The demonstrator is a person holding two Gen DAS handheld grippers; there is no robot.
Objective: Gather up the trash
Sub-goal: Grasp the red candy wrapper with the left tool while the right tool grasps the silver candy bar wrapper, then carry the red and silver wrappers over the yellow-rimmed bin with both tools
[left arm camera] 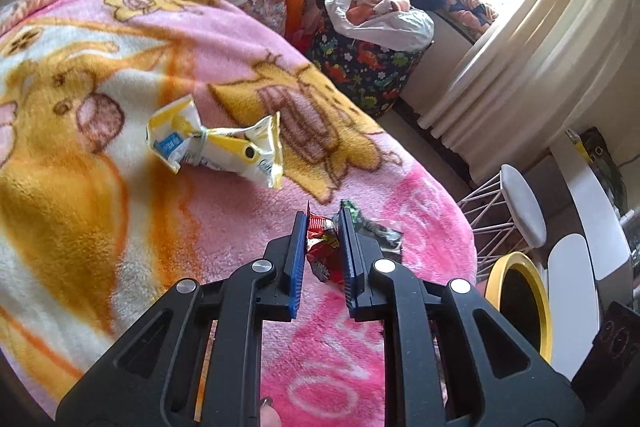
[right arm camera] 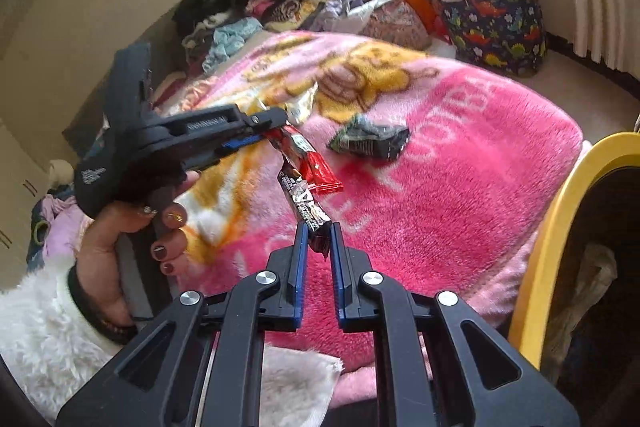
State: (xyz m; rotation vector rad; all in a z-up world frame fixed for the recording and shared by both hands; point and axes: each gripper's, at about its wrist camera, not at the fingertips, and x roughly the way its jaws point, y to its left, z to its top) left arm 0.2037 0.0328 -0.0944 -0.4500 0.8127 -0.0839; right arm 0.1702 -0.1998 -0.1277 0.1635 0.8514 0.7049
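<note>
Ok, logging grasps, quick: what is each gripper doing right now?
Left gripper: shut on the red wrapper.
Right gripper: shut on the black wrapper.

Little is legible. Pink blanket (right arm camera: 460, 187) carries large pale lettering, only fragments: "OVE" at 6 o'clock in left wrist view, "OUR" at 2 o'clock in right wrist view. Yellow-white packet (left arm camera: 216, 147): print too blurred. Red wrapper (right arm camera: 308, 163) and black wrapper (right arm camera: 310, 211): text unreadable. Left gripper (right arm camera: 280, 125) arm embossing illegible.
</note>
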